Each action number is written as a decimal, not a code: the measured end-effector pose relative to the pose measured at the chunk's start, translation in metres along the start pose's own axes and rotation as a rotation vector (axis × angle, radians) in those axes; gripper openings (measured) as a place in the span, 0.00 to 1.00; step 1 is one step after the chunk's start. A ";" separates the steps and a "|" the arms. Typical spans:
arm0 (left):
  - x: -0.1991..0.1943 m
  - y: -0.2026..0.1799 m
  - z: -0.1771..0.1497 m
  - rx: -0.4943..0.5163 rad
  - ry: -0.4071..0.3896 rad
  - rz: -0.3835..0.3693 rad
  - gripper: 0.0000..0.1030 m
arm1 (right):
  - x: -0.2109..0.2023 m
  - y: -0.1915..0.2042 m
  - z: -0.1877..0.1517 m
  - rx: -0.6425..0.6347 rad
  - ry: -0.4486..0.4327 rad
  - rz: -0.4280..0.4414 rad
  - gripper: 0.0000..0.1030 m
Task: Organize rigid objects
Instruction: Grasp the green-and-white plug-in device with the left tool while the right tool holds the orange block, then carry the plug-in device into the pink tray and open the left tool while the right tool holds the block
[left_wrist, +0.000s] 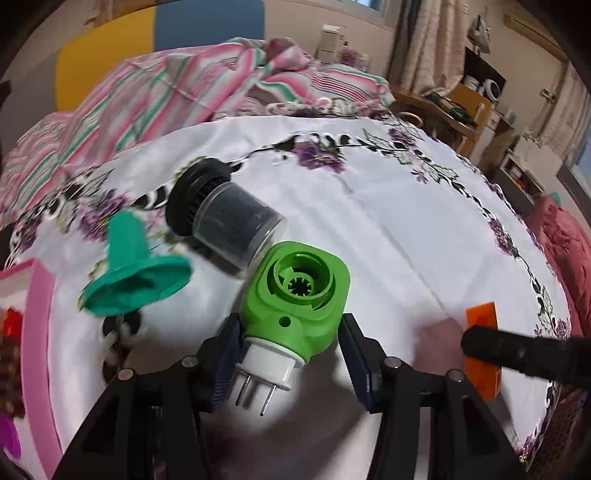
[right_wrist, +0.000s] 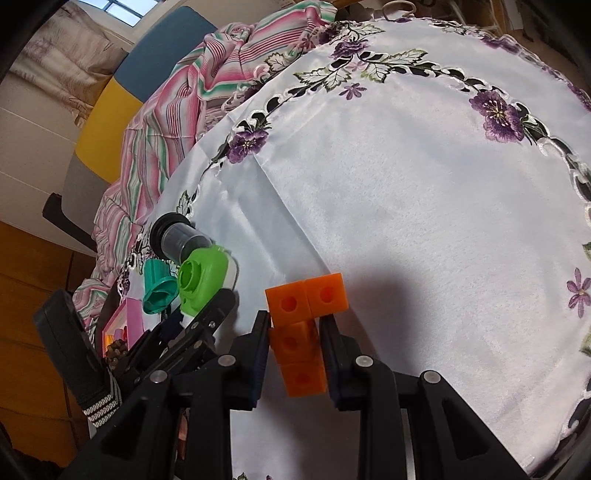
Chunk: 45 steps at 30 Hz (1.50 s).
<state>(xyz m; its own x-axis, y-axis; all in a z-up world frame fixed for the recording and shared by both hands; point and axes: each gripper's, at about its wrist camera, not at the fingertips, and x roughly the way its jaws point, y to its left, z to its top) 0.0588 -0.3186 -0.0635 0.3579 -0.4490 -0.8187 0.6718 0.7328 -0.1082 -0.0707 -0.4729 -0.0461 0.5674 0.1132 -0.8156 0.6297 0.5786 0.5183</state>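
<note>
Green plug (left_wrist: 295, 295) lies near-left on the surface, between the left gripper (left_wrist: 291, 354)'s parted fingers, seemingly ungripped; right gripper (right_wrist: 293, 347) fingers clamp orange blocks (right_wrist: 299, 332), likely for sorting.

Wide bare cloth (right_wrist: 424, 192) is lying open across the middle and far right of the tabletop. A black-capped jar (left_wrist: 225, 218), teal funnel piece (left_wrist: 136, 266) and green plug (left_wrist: 295, 295) are crowding the left side, touching or nearly so; pink box (left_wrist: 37, 332) is blocking the left edge.
</note>
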 end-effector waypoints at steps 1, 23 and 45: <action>-0.003 0.002 -0.003 -0.008 -0.004 0.010 0.51 | 0.000 0.000 0.000 0.000 -0.001 -0.001 0.26; -0.112 0.056 -0.071 -0.143 -0.102 0.081 0.01 | 0.008 0.007 -0.004 -0.051 0.025 -0.056 0.26; -0.011 0.095 -0.004 -0.557 -0.048 -0.198 0.64 | 0.010 0.023 -0.010 -0.110 0.042 0.002 0.26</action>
<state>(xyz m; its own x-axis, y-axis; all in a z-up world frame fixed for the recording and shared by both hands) 0.1157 -0.2418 -0.0671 0.2982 -0.6176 -0.7278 0.2918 0.7850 -0.5465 -0.0557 -0.4505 -0.0448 0.5448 0.1466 -0.8256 0.5653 0.6631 0.4907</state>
